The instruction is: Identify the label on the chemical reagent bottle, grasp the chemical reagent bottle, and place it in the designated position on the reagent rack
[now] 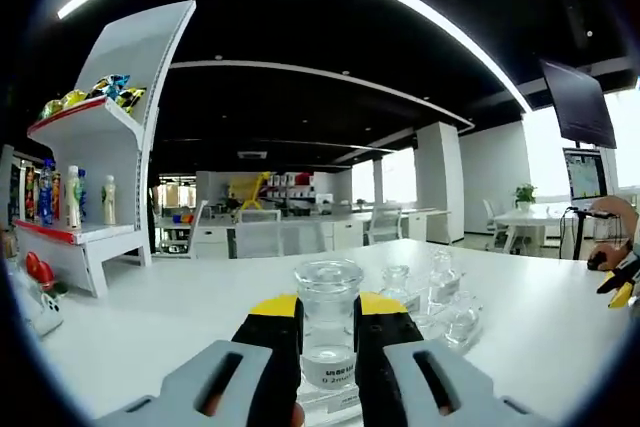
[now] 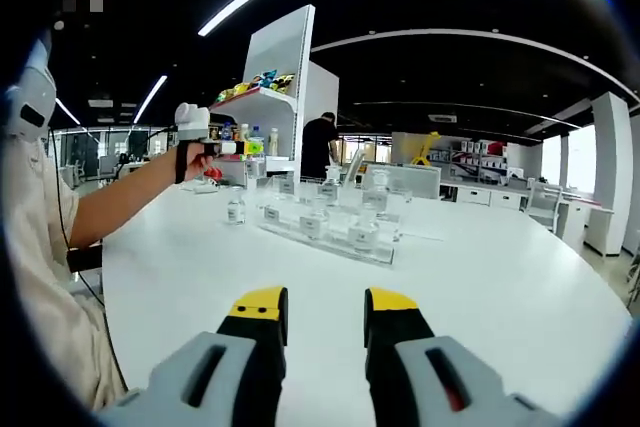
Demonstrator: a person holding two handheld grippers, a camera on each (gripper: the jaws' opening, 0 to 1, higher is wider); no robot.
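Left gripper sits low over the white table, its yellow-tipped jaws on either side of a clear glass reagent bottle. The bottle stands upright with a wide glass stopper and a white label low on its front; the print is too small to read. The jaws are close against the bottle's sides — clamped on it or just touching, cannot tell. Under it lies the clear reagent rack. More small glass bottles stand just behind and to the right, on the table.

In the right gripper view, the right gripper hangs above bare tabletop, jaws apart, nothing between them. Ahead of it runs the clear rack with a row of labelled bottles set along it, upright. One bottle stands alone on the table left of the rack. A person's arm reaches in from the left, its hand gripping a white handle beyond the rack's far end.

Background — white shelf unit at the table's far left with coloured bottles and packets on it. A person in dark clothes stands further back near the shelf.
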